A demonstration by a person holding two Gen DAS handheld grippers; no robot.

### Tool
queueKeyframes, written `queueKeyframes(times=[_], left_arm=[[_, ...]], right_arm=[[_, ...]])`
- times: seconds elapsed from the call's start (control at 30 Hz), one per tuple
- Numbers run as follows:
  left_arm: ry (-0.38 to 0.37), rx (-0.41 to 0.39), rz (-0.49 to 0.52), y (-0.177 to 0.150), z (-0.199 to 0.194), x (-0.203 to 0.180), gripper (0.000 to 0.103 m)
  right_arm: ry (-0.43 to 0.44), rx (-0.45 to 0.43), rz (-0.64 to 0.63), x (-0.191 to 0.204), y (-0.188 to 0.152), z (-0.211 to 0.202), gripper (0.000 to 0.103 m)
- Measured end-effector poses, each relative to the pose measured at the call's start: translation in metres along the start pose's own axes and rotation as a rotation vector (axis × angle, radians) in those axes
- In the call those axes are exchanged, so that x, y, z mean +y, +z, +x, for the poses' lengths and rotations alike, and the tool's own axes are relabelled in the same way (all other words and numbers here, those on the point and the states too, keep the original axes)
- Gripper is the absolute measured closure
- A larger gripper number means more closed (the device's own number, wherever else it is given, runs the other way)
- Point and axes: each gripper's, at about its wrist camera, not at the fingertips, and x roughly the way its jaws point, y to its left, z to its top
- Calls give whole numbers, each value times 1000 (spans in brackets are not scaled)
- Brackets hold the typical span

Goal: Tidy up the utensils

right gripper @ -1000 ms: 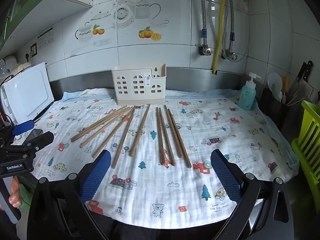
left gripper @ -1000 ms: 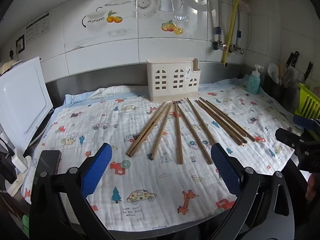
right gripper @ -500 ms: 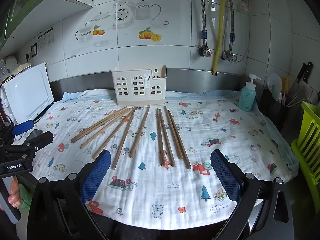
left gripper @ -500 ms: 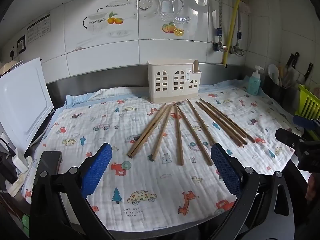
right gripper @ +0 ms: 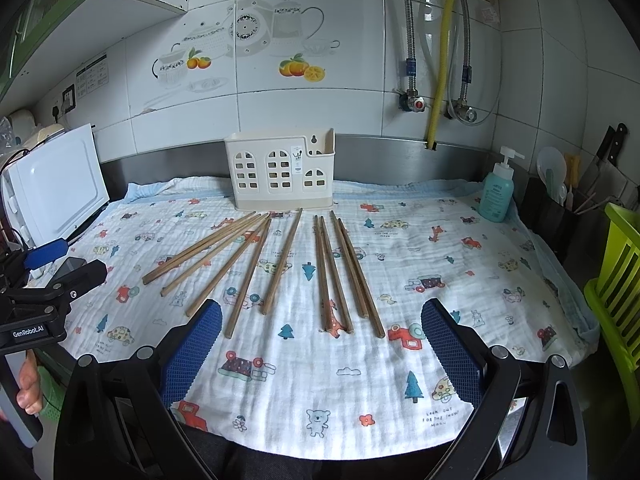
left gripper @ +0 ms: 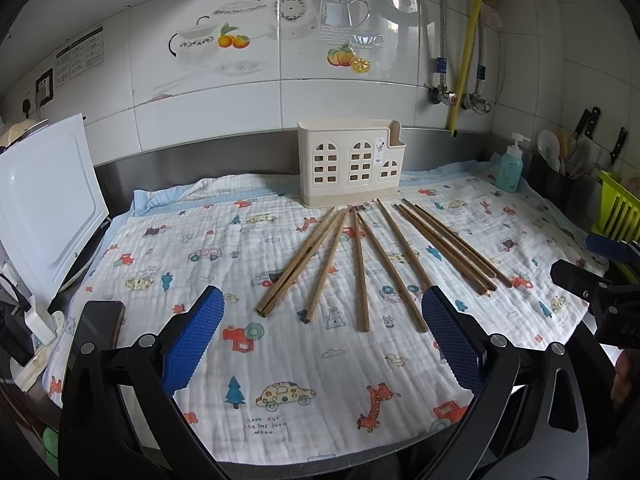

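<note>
Several wooden chopsticks (left gripper: 360,264) lie fanned out on a printed cloth (left gripper: 280,360); they also show in the right wrist view (right gripper: 280,264). A cream utensil holder (left gripper: 350,168) with window cut-outs stands upright behind them by the wall, also in the right wrist view (right gripper: 280,172). My left gripper (left gripper: 320,336) is open and empty, held near the cloth's front edge short of the chopsticks. My right gripper (right gripper: 320,344) is open and empty, likewise at the front edge. Each gripper shows at the side of the other's view.
A white board (left gripper: 44,208) leans at the left. A phone (left gripper: 98,320) lies at the cloth's left front. A teal soap bottle (right gripper: 498,188), a dark utensil pot (right gripper: 560,208) and a green rack (right gripper: 616,292) stand at the right. Pipes run down the tiled wall.
Both views have shifted very slightly; the chopsticks and holder have not moved. Both grippers stay open.
</note>
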Motion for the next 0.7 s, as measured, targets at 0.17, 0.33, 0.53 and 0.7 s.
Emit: queueKeyframes(times=[0.17,0.33,0.53,0.7], left_arm=[[1,1,-1,0,1,1,5],[2,1,-5,-1,3,2,5],[0,-2,-13,-2,4,3,5],[0,-3,-13,-3,4,3,5]], right_arm=[[0,0,0,0,0,0,6],[2,0,-4,0,-1,2,6],[5,4,-2,0,-3,5,6],[6,4,-1,1,-4,6,6]])
